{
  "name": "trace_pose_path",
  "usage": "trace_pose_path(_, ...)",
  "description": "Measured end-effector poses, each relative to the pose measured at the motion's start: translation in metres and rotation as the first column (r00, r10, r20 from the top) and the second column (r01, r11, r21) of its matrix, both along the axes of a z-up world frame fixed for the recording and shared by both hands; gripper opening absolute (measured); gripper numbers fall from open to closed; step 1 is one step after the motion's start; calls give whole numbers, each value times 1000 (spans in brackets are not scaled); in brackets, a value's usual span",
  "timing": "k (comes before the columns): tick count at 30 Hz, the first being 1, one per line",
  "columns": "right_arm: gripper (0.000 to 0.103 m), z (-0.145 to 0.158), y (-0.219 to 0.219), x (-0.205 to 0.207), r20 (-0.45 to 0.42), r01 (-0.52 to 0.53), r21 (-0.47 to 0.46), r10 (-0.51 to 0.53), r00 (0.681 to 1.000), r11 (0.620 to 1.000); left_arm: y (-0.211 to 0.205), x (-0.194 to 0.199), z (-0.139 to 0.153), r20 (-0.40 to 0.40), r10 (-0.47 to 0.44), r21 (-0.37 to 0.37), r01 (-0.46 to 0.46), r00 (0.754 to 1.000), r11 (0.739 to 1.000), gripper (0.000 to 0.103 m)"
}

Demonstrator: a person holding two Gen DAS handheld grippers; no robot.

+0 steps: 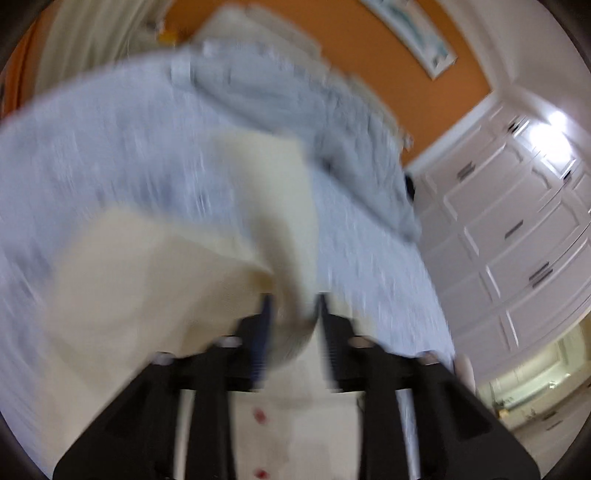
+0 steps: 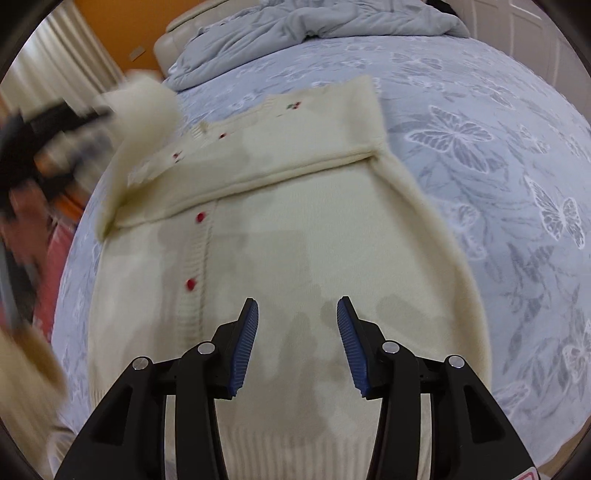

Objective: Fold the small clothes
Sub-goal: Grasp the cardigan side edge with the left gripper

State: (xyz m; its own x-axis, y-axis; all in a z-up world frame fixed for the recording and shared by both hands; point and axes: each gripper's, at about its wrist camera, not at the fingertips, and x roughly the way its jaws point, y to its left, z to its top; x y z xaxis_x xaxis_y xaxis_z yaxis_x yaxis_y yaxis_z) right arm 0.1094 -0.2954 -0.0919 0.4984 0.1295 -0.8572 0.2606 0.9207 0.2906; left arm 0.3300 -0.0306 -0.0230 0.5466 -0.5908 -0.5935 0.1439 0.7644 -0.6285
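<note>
A cream knitted cardigan (image 2: 295, 229) with red buttons lies flat on the bed, one sleeve folded across its chest. My right gripper (image 2: 297, 306) is open and empty just above the cardigan's lower body. My left gripper (image 1: 293, 299) is shut on the cardigan's other sleeve (image 1: 273, 206) and holds it lifted; that view is heavily blurred. In the right wrist view the left gripper (image 2: 107, 109) shows at the far left with the sleeve cuff (image 2: 147, 107) bunched in its jaws above the cardigan's shoulder.
The bed has a blue sheet (image 2: 480, 155) with white butterflies. A rumpled grey duvet (image 2: 314, 26) lies at its head. White wardrobe doors (image 1: 517, 221) and an orange wall (image 1: 369, 55) stand beyond the bed.
</note>
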Motion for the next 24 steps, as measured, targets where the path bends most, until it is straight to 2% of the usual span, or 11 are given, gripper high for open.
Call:
trace_pose_path(1, 45, 0, -5, 3, -1, 9, 8, -9, 1000, 1000, -5, -5, -12, -30, 5, -2, -5, 1000, 1000, 55)
trace_pose_path(6, 62, 12, -18, 34, 62, -6, 75, 2, 998, 997, 29, -36, -56, -111, 141, -96, -152, 984, 984, 77)
trace_pose_path(10, 65, 5, -17, 91, 79, -42, 187, 28, 996, 982, 83, -26, -70, -181, 282, -77, -299, 942, 951, 77)
trace_pose_path(16, 65, -33, -29, 158, -3, 90, 323, -94, 996, 942, 144, -7, -104, -340, 412, -114, -472, 845, 874, 76)
trace_pose_path(18, 65, -41, -31, 168, -19, 137, 357, -140, 990, 924, 148, -2, -115, -379, 416, -134, -494, 826, 859, 70)
trace_pose_path(19, 55, -42, -31, 170, -18, 148, 370, -152, 988, 917, 152, -4, -118, -387, 415, -145, -498, 824, 855, 65)
trace_pose_path(20, 39, -43, -30, 172, -14, 154, 377, -161, 987, 913, 153, -5, -120, -391, 412, -152, -499, 823, 853, 55)
trace_pose_path(21, 10, -42, -30, 178, -7, 149, 363, -157, 987, 920, 153, -2, -120, -385, 405, -155, -491, 829, 857, 48)
trace_pose_path(22, 9, -38, -28, 183, -3, 138, 336, -145, 989, 932, 152, 0, -119, -375, 397, -153, -478, 838, 865, 22)
trace_pose_path(23, 9, -31, -28, 185, 24, 127, 318, -142, 990, 940, 151, 2, -115, -352, 395, -138, -465, 848, 875, 8)
trace_pose_path(24, 9, -10, -27, 185, 110, 91, 315, -131, 985, 945, 154, 1, -111, -328, 398, -141, -461, 857, 876, 7)
